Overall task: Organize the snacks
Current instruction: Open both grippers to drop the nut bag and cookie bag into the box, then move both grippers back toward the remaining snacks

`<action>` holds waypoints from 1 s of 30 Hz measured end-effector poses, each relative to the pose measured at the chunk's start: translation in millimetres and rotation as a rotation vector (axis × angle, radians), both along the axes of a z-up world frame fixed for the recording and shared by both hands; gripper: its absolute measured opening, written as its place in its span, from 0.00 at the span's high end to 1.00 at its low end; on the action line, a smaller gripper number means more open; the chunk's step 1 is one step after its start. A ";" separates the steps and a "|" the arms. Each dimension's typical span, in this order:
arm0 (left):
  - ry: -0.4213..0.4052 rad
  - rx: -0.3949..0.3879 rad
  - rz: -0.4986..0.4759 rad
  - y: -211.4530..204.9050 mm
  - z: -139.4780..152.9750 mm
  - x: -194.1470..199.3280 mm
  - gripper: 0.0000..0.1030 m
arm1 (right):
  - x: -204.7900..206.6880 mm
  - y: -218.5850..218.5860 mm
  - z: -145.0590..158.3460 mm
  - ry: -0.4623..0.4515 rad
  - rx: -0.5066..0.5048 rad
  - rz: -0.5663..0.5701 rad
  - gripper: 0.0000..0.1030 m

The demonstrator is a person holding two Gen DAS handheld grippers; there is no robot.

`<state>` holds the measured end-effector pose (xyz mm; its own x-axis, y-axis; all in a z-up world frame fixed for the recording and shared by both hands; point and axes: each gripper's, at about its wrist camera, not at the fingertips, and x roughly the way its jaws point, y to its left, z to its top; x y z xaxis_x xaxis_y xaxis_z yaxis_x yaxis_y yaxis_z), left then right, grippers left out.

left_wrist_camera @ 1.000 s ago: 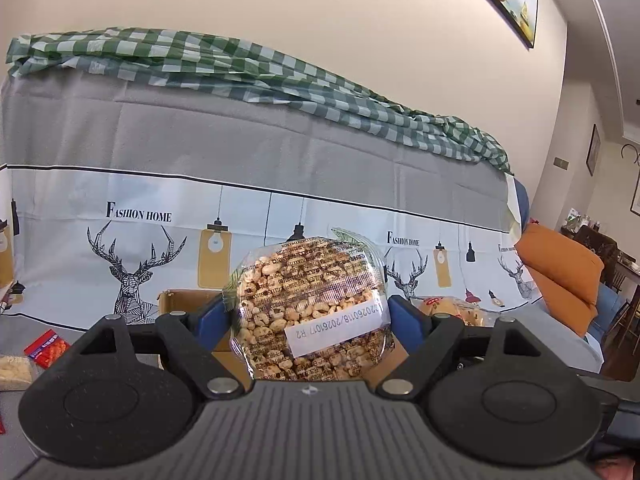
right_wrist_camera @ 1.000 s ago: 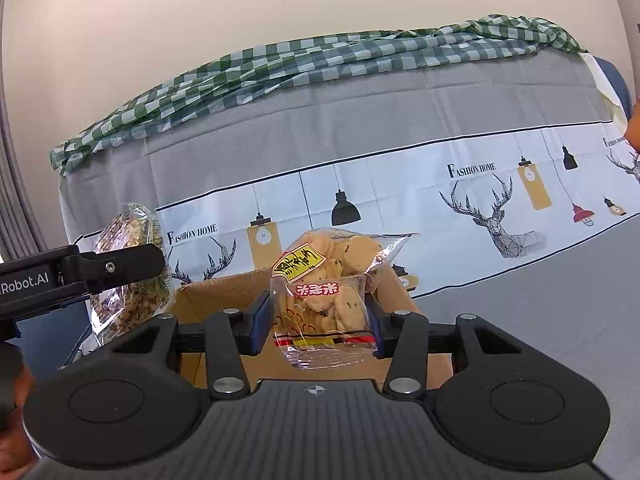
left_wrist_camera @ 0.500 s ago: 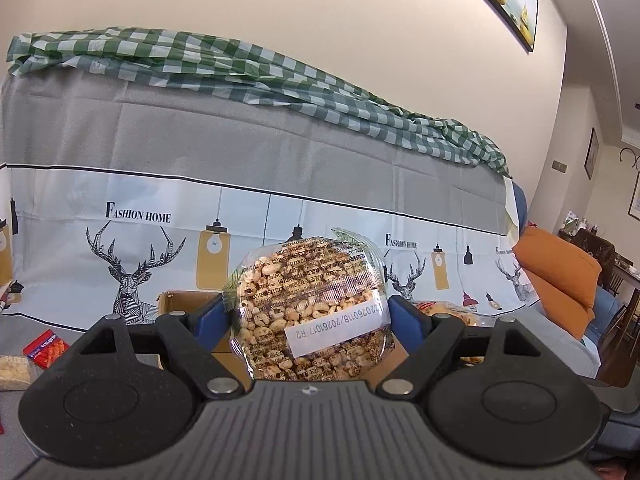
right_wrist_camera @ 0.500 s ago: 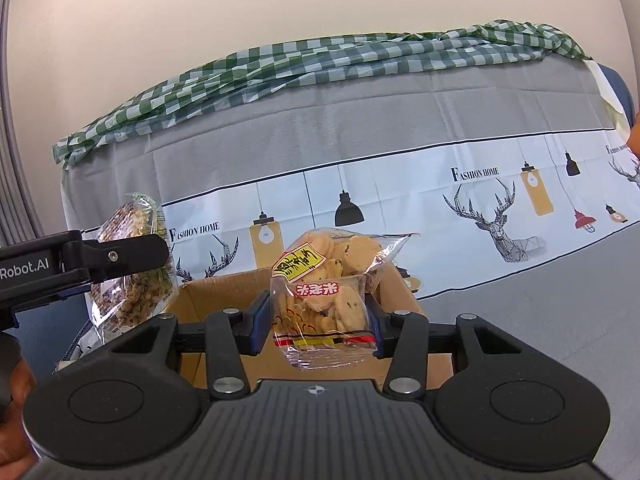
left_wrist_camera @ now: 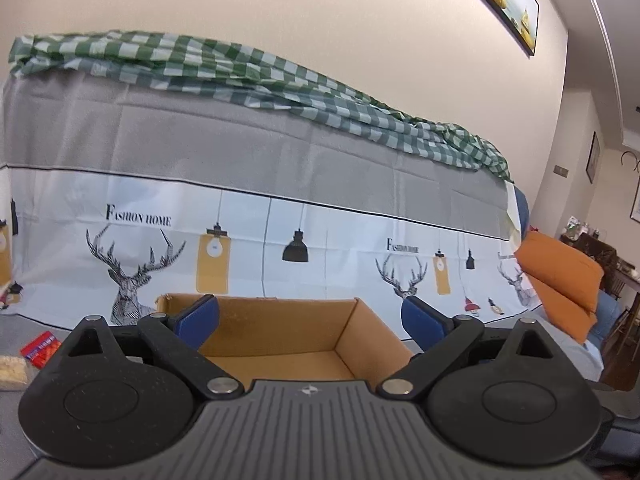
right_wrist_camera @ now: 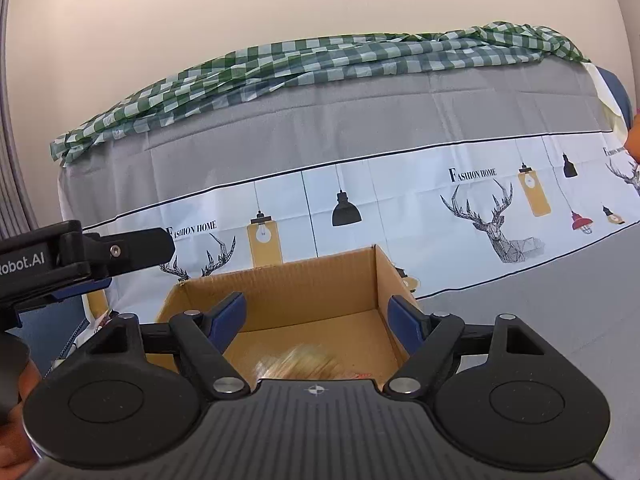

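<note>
An open cardboard box stands on the grey cloth in front of both grippers; it also shows in the right wrist view. My left gripper is open and empty above the box. My right gripper is open and empty above the box. A blurred bag of biscuits is inside the box just below the right gripper. The bag of cereal rings is out of sight. The left gripper shows from the side at the left of the right wrist view.
A red snack packet and a pale snack bag lie on the grey cloth at the left. A deer-print cloth with a green check cloth on top rises behind the box. Orange cushions are at the right.
Both grippers have opened. The cereal bag has left the left gripper and the biscuit bag has dropped from the right gripper into the box.
</note>
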<state>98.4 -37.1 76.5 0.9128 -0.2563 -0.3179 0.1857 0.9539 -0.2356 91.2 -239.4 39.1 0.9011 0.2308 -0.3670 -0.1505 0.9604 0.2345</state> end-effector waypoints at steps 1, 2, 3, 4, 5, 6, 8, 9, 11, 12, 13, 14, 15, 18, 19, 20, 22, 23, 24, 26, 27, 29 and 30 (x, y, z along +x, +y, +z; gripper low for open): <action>0.000 0.002 0.001 0.2 -0.2 0.1 0.06 | 0.2 0.5 -0.1 0.001 -0.001 0.001 0.23; 0.003 0.002 -0.002 0.9 -0.4 0.5 0.10 | 0.3 1.2 -0.3 0.003 -0.002 0.001 0.23; 0.009 0.001 -0.008 1.9 -0.6 1.1 0.16 | 0.6 1.9 -0.5 0.003 -0.005 0.001 0.23; 0.015 0.000 -0.013 2.9 -1.4 1.2 0.19 | 0.8 2.8 -0.7 0.004 -0.007 0.001 0.23; 0.023 0.000 -0.016 4.8 -1.7 1.5 0.25 | 1.1 3.7 -0.8 0.006 -0.008 0.001 0.23; 0.032 0.000 -0.018 7.3 -2.0 1.9 0.32 | 1.3 4.3 -0.8 0.005 -0.007 0.002 0.23; 0.047 -0.006 -0.022 14.0 -2.6 2.2 0.43 | 1.5 7.8 -0.1 0.002 -0.009 0.003 0.23; 0.054 -0.010 -0.023 18.3 -2.5 2.0 0.45 | 1.7 10.0 0.1 0.001 -0.011 0.006 0.23; 0.060 -0.012 -0.020 27.2 -2.2 0.3 0.49 | 1.5 16.4 0.4 0.000 -0.015 0.014 0.33; 0.064 -0.009 -0.015 31.9 -1.7 -0.1 0.49 | 1.7 20.2 0.5 0.001 -0.018 0.020 0.37; 0.069 -0.007 -0.009 37.6 -1.4 -0.4 0.49 | 1.9 24.6 0.6 0.002 -0.021 0.027 0.48; 0.077 -0.009 0.003 45.1 -1.7 -0.7 0.49 | 2.2 29.2 0.9 0.003 -0.021 0.036 0.59; 0.086 -0.014 0.019 52.9 -2.1 -1.0 0.49 | 1.8 34.0 1.1 0.003 -0.022 0.045 0.63; 0.142 -0.052 0.087 84.0 -7.5 1.8 0.49 | -0.3 50.5 2.4 0.003 -0.024 0.077 0.70; 0.172 -0.070 0.115 95.8 -11.1 3.7 0.48 | -1.2 57.1 3.1 0.003 -0.026 0.089 0.70; 0.213 -0.088 0.147 108.5 -16.0 6.2 0.46 | -2.4 63.9 3.8 0.002 -0.029 0.103 0.70; 0.322 -0.120 0.225 135.0 -30.1 12.3 0.45 | -4.5 78.1 5.0 -0.003 -0.040 0.131 0.70; 0.375 -0.138 0.261 147.9 -38.1 14.3 0.45 | -5.4 84.8 5.4 -0.003 -0.046 0.145 0.70; 0.432 -0.163 0.301 162.6 -47.4 15.7 0.45 | -6.1 91.5 5.5 0.000 -0.052 0.161 0.70; 0.509 -0.209 0.357 187.8 -62.1 15.2 0.44 | -7.3 105.6 5.2 0.010 -0.065 0.198 0.70; 0.530 -0.222 0.379 198.8 -68.3 13.4 0.39 | -8.1 112.8 4.6 0.015 -0.078 0.215 0.70; 0.554 -0.231 0.419 218.0 -81.8 10.0 0.35 | -9.2 126.6 2.8 0.030 -0.106 0.251 0.70; 0.575 -0.243 0.433 227.1 -89.6 10.3 0.35 | -10.3 133.8 1.5 0.036 -0.120 0.269 0.70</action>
<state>108.7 190.0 -13.1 0.6554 -0.0363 -0.7544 -0.4090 0.8226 -0.3950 80.8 -105.6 40.6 0.7996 0.4125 -0.4364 -0.3970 0.9084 0.1311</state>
